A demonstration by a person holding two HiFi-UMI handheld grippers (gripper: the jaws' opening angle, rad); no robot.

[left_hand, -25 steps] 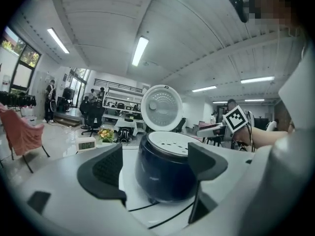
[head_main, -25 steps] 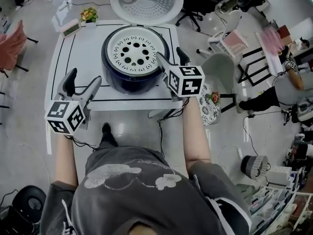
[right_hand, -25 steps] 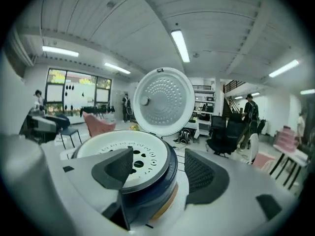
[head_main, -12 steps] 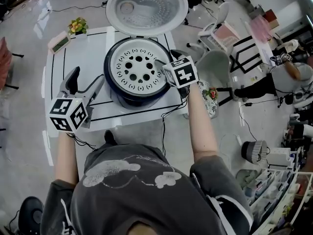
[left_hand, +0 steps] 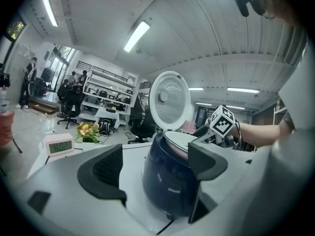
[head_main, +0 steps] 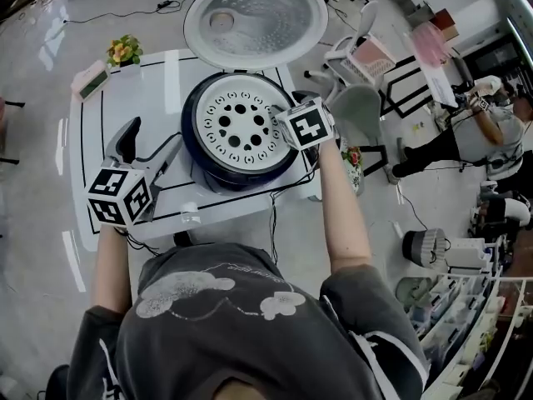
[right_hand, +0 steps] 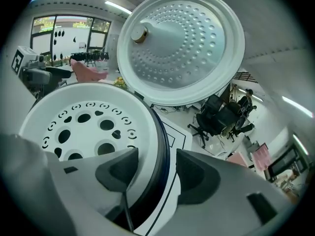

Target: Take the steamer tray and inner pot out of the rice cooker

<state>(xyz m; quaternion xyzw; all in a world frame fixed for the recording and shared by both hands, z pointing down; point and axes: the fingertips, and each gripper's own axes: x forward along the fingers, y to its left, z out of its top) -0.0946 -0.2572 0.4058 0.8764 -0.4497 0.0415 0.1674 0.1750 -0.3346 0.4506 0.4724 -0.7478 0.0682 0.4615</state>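
The rice cooker (head_main: 240, 178), dark blue and round, stands before me on the white table (head_main: 133, 98), with its lid (head_main: 256, 19) swung open and upright behind it. The white steamer tray (head_main: 240, 125), round and full of holes, sits level in its mouth. It hides the inner pot from me.

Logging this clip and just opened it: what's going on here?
A person works at a white table with a gripper in each hand. The rice cooker has its lid open, and the steamer tray still sits inside. The right gripper straddles the cooker's rim at the tray's edge, jaws closing but not yet gripping. The left gripper is open and empty beside the cooker.
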